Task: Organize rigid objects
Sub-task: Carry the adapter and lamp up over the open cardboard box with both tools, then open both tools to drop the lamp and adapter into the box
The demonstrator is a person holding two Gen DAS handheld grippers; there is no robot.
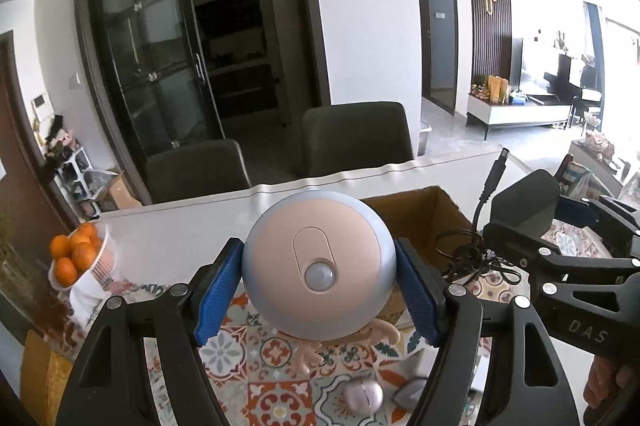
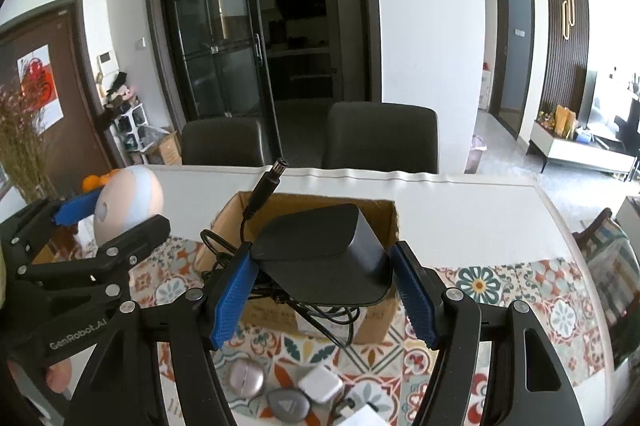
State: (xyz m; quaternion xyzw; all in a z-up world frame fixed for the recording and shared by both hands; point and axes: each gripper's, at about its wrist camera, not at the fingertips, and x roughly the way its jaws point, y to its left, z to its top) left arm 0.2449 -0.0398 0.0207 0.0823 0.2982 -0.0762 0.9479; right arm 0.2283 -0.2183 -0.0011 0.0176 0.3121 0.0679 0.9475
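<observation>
Far left on the surface (image 1: 180, 226), a stemmed bowl of oranges (image 1: 76, 254) stands at the edge, just beside the patterned tile cloth (image 1: 280, 354). Next over, the left tongs (image 1: 318, 290) are clamped on the round night light (image 1: 318, 262), blue pads pressed to both its sides; it's up off the cloth, pink face and sensor toward the camera, little pink antlers hanging below (from the right wrist view it sits well left of the box). Under it, low in the left wrist view, a pale lilac oval case (image 1: 362, 396) lies on the cloth.

Centre now: the open cardboard box (image 2: 380, 210) rests on the cloth near the far side of the surface. The right tongs (image 2: 322, 290) grip the black wedge-shaped adapter (image 2: 324, 250) between their blue pads, held in front of and just above the box, its black cable (image 2: 256, 210) bunched to the left with the barrel plug sticking up.

Below the right tongs, on the cloth: the lilac case again, a grey pebble-shaped gadget (image 2: 288, 404) and a white square charger (image 2: 320, 384), close together. Behind the surface stand two dark chairs (image 2: 380, 134).
</observation>
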